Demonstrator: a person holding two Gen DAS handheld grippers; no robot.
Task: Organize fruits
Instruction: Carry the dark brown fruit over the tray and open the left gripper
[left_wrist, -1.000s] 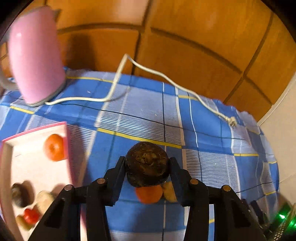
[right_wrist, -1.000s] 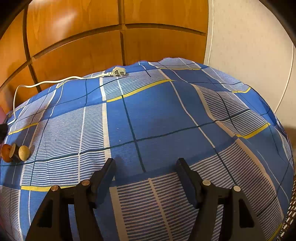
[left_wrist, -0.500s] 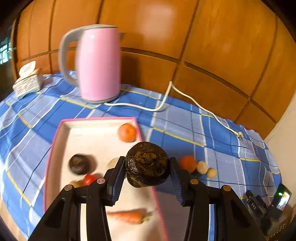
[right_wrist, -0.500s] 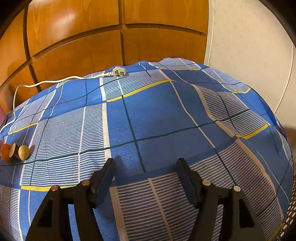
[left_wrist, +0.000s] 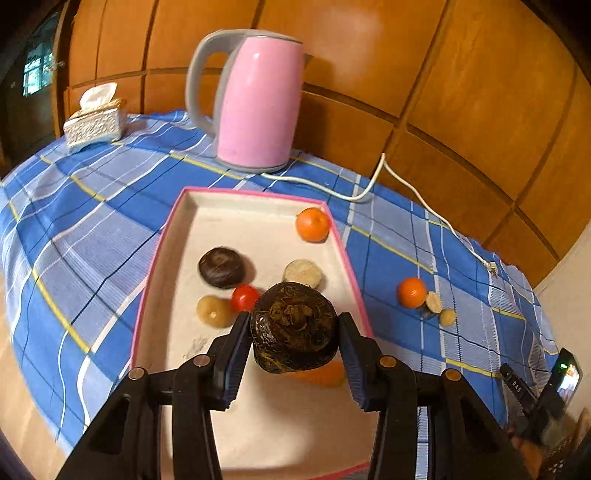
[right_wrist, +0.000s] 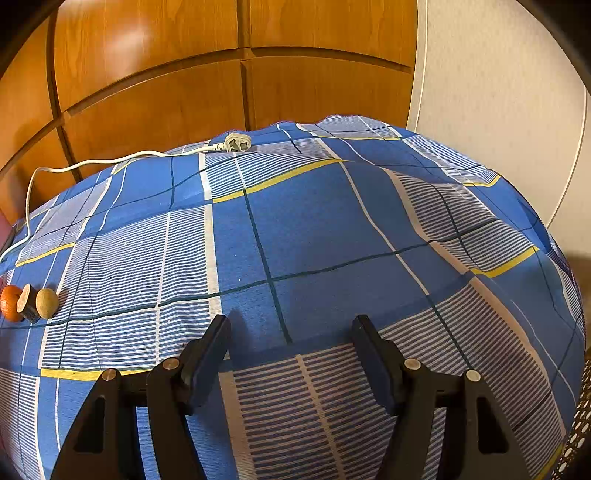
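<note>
My left gripper (left_wrist: 293, 332) is shut on a dark brown wrinkled fruit (left_wrist: 293, 326) and holds it above the near half of a pink-rimmed white tray (left_wrist: 255, 194). In the tray lie an orange (left_wrist: 312, 224), a dark round fruit (left_wrist: 221, 267), a pale fruit (left_wrist: 303, 272), a small red fruit (left_wrist: 243, 297) and a tan fruit (left_wrist: 212, 311); a carrot (left_wrist: 321, 374) is partly hidden under the held fruit. On the cloth right of the tray lie an orange (left_wrist: 411, 292) and two small pale pieces (left_wrist: 433, 301); they show at the right wrist view's left edge (right_wrist: 29, 301). My right gripper (right_wrist: 290, 332) is open and empty over the tablecloth.
A pink kettle (left_wrist: 255, 99) stands behind the tray, its white cord (left_wrist: 413, 199) running right to a plug (right_wrist: 236, 143). A tissue box (left_wrist: 94, 123) sits at the far left. A phone (left_wrist: 563, 380) lies near the table's right edge. Wooden panels stand behind the table.
My left gripper has swung left with the dark fruit, from over the loose fruits to above the tray. The right gripper has not moved.
</note>
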